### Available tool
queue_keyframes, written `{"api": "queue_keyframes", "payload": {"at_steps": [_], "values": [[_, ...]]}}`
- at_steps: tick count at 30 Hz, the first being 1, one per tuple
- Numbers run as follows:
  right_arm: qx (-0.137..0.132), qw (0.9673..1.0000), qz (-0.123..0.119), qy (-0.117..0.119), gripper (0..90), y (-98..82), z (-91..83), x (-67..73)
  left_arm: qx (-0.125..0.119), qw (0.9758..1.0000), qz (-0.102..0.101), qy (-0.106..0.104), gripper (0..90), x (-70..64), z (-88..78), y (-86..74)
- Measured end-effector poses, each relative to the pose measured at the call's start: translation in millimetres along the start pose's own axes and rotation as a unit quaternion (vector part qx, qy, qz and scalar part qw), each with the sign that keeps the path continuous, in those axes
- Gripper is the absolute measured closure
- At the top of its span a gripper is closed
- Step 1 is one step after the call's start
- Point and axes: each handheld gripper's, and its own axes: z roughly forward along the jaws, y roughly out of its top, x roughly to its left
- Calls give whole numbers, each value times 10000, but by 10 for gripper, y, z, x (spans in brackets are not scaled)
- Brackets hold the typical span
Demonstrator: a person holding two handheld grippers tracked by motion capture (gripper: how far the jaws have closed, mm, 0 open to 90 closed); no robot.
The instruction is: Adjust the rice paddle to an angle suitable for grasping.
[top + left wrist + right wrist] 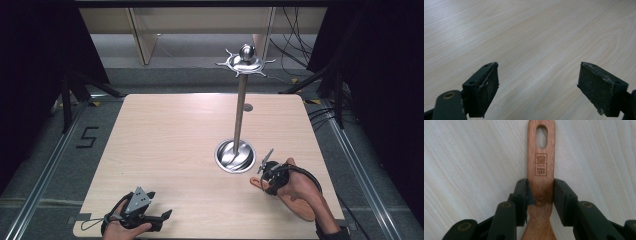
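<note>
The right gripper (540, 195) is closed on the spatula (541, 170) handle, pads against both edges, slotted end ahead, the spatula lying flat on the table (165, 145) near the right front edge. The stand (235, 156) base is just beyond it. The left gripper (538, 87) is held open at the front edge, bare table ahead.
</note>
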Motion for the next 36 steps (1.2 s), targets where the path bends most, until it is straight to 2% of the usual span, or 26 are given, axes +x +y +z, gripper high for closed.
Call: {"api": "queue_keyframes", "payload": {"at_steps": [2, 4, 6, 7, 9, 11, 12, 14, 16, 17, 19, 20, 21, 22, 23, 24, 25, 26, 27, 28, 29, 30, 31, 34, 35, 36], "values": [[77, 10000, 33, -9, 661, 18, -1, 1, 12, 9999, -130, -27, 161, -20, -8, -6], [127, 9999, 0, 0, 661, 29, 0, 4, 12, 9999, -119, -20, 161, -15, -8, -7], [183, 9998, 8, 6, 662, 45, 4, 10, -105, 9993, -351, -6, 160, -43, 9, -10], [203, 9998, -20, -17, 662, 50, 9, 7, 18, 9997, -248, -37, 160, -32, -9, -9], [257, 9997, -54, -15, 663, 60, 5, 15, 4, 9997, -246, 3, 160, -33, -5, -10], [261, 9996, -99, -25, 663, 70, 16, 6, -146, 9994, -324, -37, 160, -44, 11, -6], [279, 9996, -83, -42, 663, 74, 12, 18, 12, 9999, -108, -43, 160, -15, -11, -4], [297, 9995, -108, -69, 663, 77, 15, 28, -15, 10000, -68, -3, 160, -10, -5, -4], [297, 9994, -168, -68, 664, 78, 16, 23, -85, 9997, -210, -15, 160, -28, 4, -5], [333, 9993, -167, -78, 663, 77, 8, 37, 5, 9999, -108, -26, 160, -15, -7, -5], [308, 9992, -249, -89, 664, 68, 11, 32, 8, 9999, -128, -31, 160, -17, -5, -7], [288, 9992, -246, -88, 664, 64, 10, 30, -78, 9995, -308, -2, 160, -38, 7, -9], [274, 9994, -155, -112, 664, 59, 7, 43, 12, 9998, -208, -16, 160, -22, -7, -7], [280, 9994, -175, -89, 664, 52, 1, 40, -88, 9993, -360, -7, 160, -45, 7, -11], [205, 9994, -247, -117, 664, 44, 0, 32, 9, 9999, -106, -25, 160, -13, -7, -6], [191, 9996, -191, -81, 664, 33, -33, 38, -85, 9994, -350, -1, 160, -42, 8, -11], [167, 9998, -41, -123, 664, 24, -51, 46, -45, 9995, -324, -2, 161, -37, 1, -10], [104, 9999, -54, -116, 665, 19, -68, 44, 15, 9999, -158, -16, 160, -15, -10, -4], [36, 9998, -148, -127, 664, 8, -77, 21, -117, 9991, -398, -1, 160, -50, 9, -11], [12, 9998, -160, -123, 664, 1, -106, 22, 15, 9997, -242, -14, 160, -31, -11, -11], [-86, 9998, -83, -140, 664, -18, -134, 21, 3, 9998, -184, -12, 161, -23, -10, -8], [-115, 9998, -96, -108, 664, -31, -157, 6, -109, 9992, -389, -14, 161, -45, 4, -9], [-187, 9997, 70, -151, 665, -64, -193, 2, -102, 9996, -258, -15, 161, -26, 2, -5], [-468, 9985, 49, -287, 670, -130, -244, -9, 11, 9997, -243, -21, 161, -30, -6, -11], [-603, 9977, 133, -264, 670, -162, -281, -7, -10, 10000, -93, -3, 161, -10, -4, -4], [-671, 9972, 208, -262, 670, -182, -298, -1, -39, 9999, -134, 12, 160, -15, 1, -5]]}}
